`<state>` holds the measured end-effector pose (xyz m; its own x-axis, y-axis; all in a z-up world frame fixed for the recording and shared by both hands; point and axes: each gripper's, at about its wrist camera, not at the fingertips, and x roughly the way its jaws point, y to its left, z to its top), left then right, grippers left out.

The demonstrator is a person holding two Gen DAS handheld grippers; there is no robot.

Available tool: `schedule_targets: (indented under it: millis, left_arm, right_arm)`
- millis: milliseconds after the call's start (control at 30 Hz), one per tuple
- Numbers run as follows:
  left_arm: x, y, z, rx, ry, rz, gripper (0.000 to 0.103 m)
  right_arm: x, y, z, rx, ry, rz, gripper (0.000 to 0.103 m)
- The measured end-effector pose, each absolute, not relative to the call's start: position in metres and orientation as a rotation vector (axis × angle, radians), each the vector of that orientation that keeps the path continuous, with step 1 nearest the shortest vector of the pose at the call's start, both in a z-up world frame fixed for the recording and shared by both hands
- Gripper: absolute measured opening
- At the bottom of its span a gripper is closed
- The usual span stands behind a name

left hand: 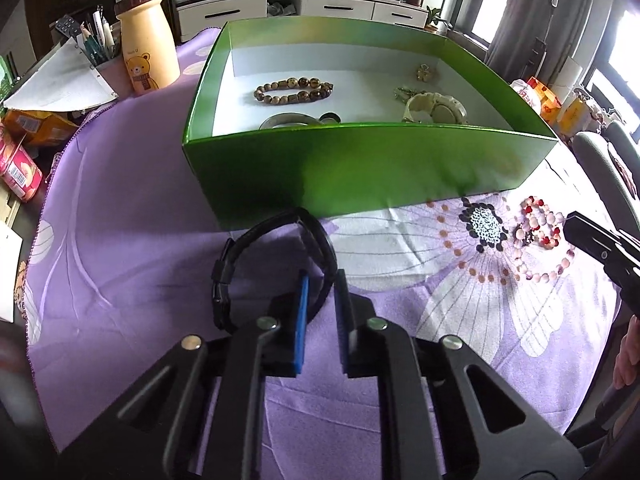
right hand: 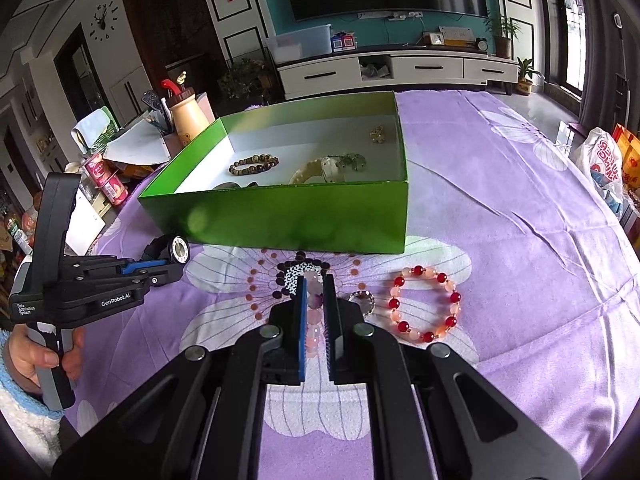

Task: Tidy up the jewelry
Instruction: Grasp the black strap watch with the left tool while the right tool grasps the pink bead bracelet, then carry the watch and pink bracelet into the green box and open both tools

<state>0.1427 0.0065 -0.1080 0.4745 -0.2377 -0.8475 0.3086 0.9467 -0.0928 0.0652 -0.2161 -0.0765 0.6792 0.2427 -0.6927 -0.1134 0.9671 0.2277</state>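
Note:
A green box (left hand: 360, 160) on the purple cloth holds a brown bead bracelet (left hand: 294, 89), a white watch (left hand: 434, 108) and small gold pieces. My left gripper (left hand: 322, 280) is shut on the strap of a black watch (left hand: 256, 252) just in front of the box; its dial shows in the right wrist view (right hand: 179, 250). My right gripper (right hand: 315, 286) is closed around a pale pink bead bracelet (right hand: 314, 320) lying on the cloth. A red and pink bead bracelet (right hand: 426, 304) and a small ring (right hand: 362, 300) lie to its right.
A yellow bear bottle (left hand: 146, 44), a pen holder and papers stand left of the box (right hand: 280, 216). Snack packets (left hand: 20, 168) sit at the left table edge. Bags lie at the right edge (right hand: 600, 168). A chair back (left hand: 608, 168) stands on the right.

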Motion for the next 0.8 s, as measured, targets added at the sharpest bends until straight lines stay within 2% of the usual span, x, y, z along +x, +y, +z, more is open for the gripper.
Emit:
schedule_targets:
  millis: [167,633,800]
  left_arm:
    - [0.138,0.007,-0.101,0.039,0.999,-0.34,0.003]
    - [0.107,0.021,-0.05,-0.135,0.876,-0.408,0.0]
    - [0.114,0.02,-0.057,-0.076,0.913,-0.378,0.003]
  right_arm:
    - [0.063,-0.217,-0.076,0.188,0.799,0.215,0.007]
    - [0.051,-0.218,-0.062,0.173,0.766,0.215,0.007]
    - [0.047,-0.221,-0.061,0.185,0.764,0.212,0.007]
